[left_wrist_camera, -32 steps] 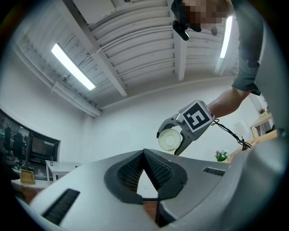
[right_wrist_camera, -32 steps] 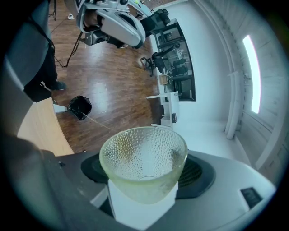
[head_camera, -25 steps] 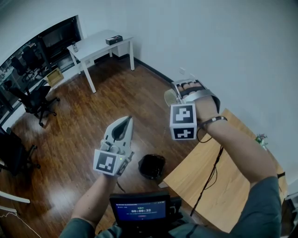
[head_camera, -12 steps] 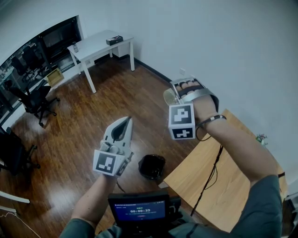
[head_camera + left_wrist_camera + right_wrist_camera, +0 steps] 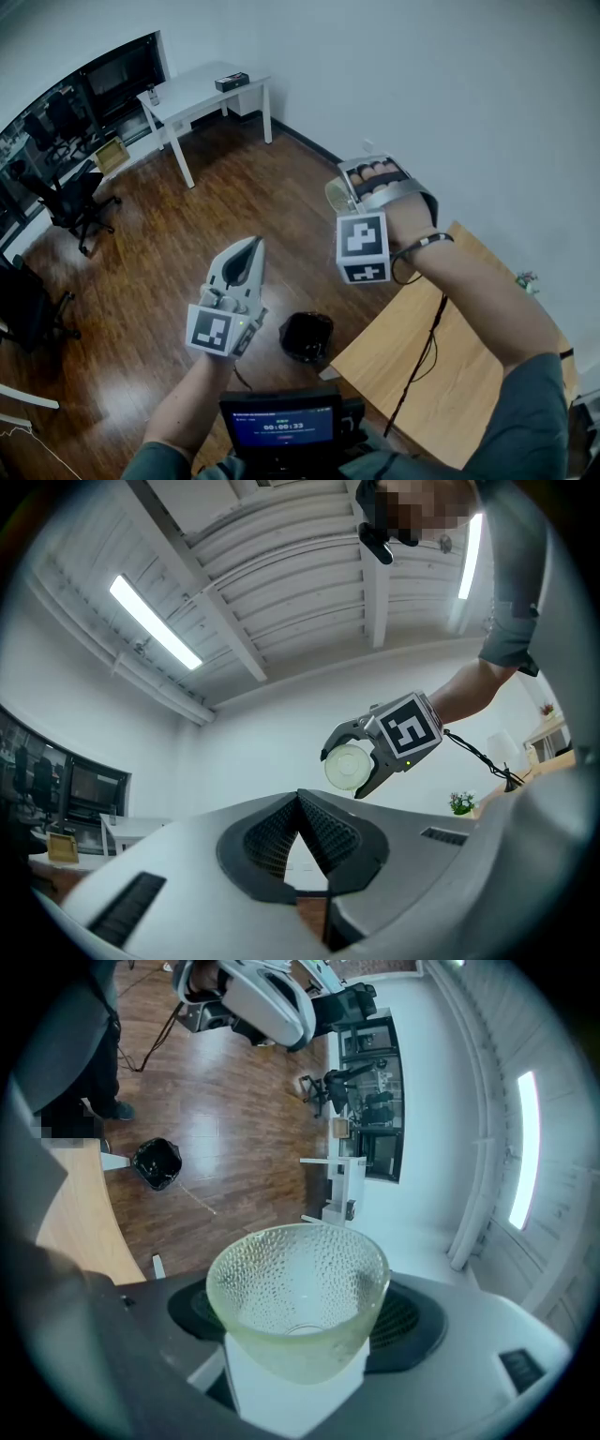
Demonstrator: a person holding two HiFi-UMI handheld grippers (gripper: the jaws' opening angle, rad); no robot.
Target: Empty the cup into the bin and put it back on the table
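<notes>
Drifted slightly left, the right gripper (image 5: 345,192) clamps the glass cup (image 5: 298,1288), jaws wide, raised well clear of the bin (image 5: 306,336). The left gripper (image 5: 251,246) hovers left of the bin; closed, empty.

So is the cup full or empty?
Empty. The right gripper view looks straight into the cup: its clear bumpy glass shows a bare bottom, with nothing inside.

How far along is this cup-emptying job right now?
Done: the cup is lifted off the table and looks empty inside. In hand: the right gripper holds it in the air, away from the bin on the floor. Remaining: setting it back on the table. Whether it was tipped I cannot tell.
</notes>
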